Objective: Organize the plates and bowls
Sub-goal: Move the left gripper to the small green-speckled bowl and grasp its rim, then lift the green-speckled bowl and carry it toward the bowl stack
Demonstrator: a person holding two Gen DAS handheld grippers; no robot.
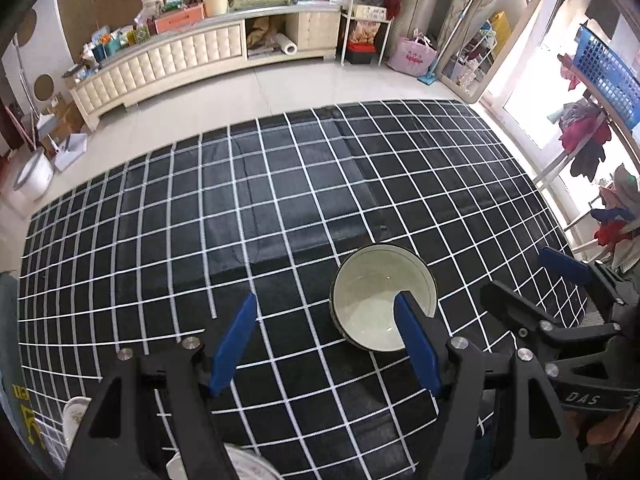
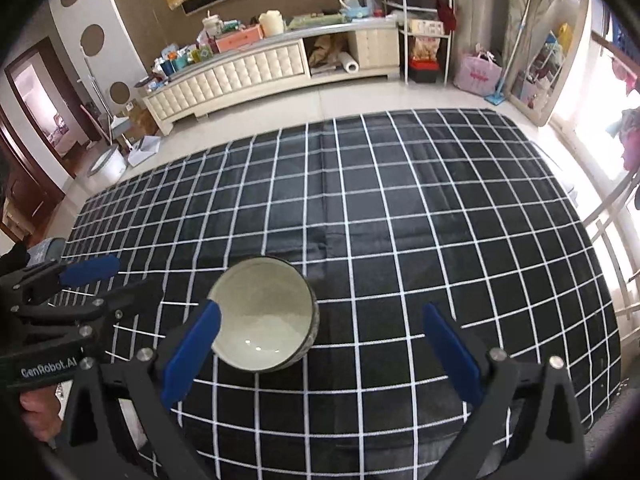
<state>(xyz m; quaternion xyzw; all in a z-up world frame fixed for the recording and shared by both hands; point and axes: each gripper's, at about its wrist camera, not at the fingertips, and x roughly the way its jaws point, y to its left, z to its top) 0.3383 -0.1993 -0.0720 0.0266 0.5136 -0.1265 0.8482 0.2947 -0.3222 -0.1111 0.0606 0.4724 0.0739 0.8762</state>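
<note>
A pale green bowl with a dark outside [image 1: 380, 300] stands upright and empty on the black grid cloth [image 1: 280, 200]. It also shows in the right wrist view [image 2: 262, 316]. My left gripper [image 1: 326, 344] is open and empty, its right finger in front of the bowl's near right side. My right gripper [image 2: 324, 352] is open and empty, its left finger at the bowl's near left edge. A white patterned plate [image 1: 76, 416] and another dish [image 1: 240, 466] peek out under the left gripper at the table's near edge.
The right gripper [image 1: 568, 312] shows at the right of the left wrist view, the left gripper [image 2: 80, 300] at the left of the right wrist view. Beyond the table's far edge are floor and a long cream cabinet [image 2: 260, 72].
</note>
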